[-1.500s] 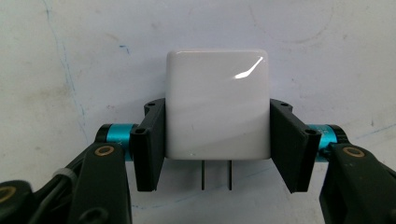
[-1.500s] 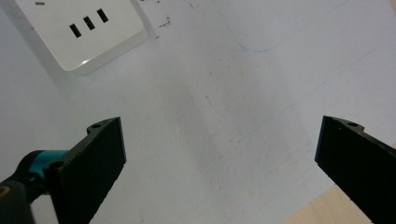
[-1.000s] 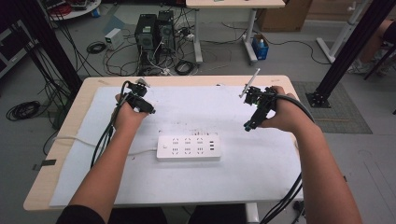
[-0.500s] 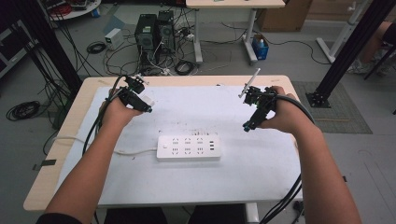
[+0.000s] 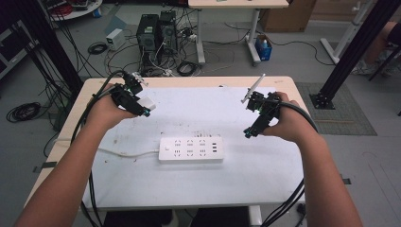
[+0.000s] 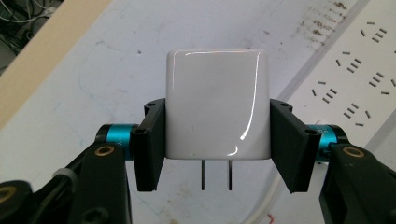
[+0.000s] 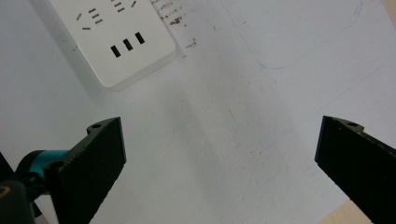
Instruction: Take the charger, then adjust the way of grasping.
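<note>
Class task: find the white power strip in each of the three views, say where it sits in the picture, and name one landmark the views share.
High view: power strip at table centre, between the hands.
Left gripper view: upper right corner, behind the held charger.
Right gripper view: upper left, its end with three slots.
Shared landmark: the white table mat.

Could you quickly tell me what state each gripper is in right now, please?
Left gripper: closed on the white charger plug, prongs toward the camera.
Right gripper: open, holding nothing, over the table.
</note>
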A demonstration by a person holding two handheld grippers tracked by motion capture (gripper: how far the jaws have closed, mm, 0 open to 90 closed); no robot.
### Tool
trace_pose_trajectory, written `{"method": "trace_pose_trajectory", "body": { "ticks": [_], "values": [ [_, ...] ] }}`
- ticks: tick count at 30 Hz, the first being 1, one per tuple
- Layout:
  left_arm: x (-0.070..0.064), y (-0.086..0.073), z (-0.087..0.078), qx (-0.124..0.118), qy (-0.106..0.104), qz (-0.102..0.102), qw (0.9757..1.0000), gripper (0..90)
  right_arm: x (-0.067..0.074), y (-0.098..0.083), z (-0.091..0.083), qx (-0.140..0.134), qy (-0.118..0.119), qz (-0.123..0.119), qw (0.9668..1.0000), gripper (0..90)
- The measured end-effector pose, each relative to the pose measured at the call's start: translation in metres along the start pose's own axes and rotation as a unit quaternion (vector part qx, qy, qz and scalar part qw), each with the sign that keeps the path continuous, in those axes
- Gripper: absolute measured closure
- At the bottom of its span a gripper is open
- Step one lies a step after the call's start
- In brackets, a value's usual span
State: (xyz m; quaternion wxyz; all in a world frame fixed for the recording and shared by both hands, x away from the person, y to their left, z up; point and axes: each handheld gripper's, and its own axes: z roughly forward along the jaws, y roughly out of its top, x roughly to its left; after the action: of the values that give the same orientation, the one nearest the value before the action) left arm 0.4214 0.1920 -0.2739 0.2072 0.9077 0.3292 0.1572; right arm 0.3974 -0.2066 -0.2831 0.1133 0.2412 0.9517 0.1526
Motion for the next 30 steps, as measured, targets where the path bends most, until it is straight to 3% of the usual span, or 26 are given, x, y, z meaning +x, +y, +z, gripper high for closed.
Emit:
{"method": "trace_pose_trajectory", "body": {
  "ticks": [3, 11, 22, 23, 30],
  "values": [
    [-0.001, 0.004, -0.006, -0.003, -0.010, 0.008, 0.9999, 42.5, -0.001, -0.001, -0.001, -0.001, -0.001, 0.001, 1.0000, 1.2],
    [-0.009, 0.014, -0.006, -0.006, -0.033, 0.055, 0.9979, 42.5, -0.007, -0.002, 0.000, 0.000, 0.000, 0.004, 1.0000, 1.2],
    [-0.011, 0.024, 0.008, -0.004, -0.050, 0.077, 0.9958, 42.5, -0.012, -0.001, -0.002, -0.011, 0.004, 0.013, 0.9998, 1.2],
    [-0.011, 0.024, 0.010, -0.003, -0.055, 0.086, 0.9948, 42.5, -0.012, -0.001, -0.002, -0.011, 0.004, 0.013, 0.9998, 1.2],
    [-0.012, 0.024, 0.014, -0.015, -0.069, 0.106, 0.9919, 42.5, -0.015, 0.009, 0.005, -0.033, 0.028, 0.043, 0.9981, 1.2]
  ]
}}
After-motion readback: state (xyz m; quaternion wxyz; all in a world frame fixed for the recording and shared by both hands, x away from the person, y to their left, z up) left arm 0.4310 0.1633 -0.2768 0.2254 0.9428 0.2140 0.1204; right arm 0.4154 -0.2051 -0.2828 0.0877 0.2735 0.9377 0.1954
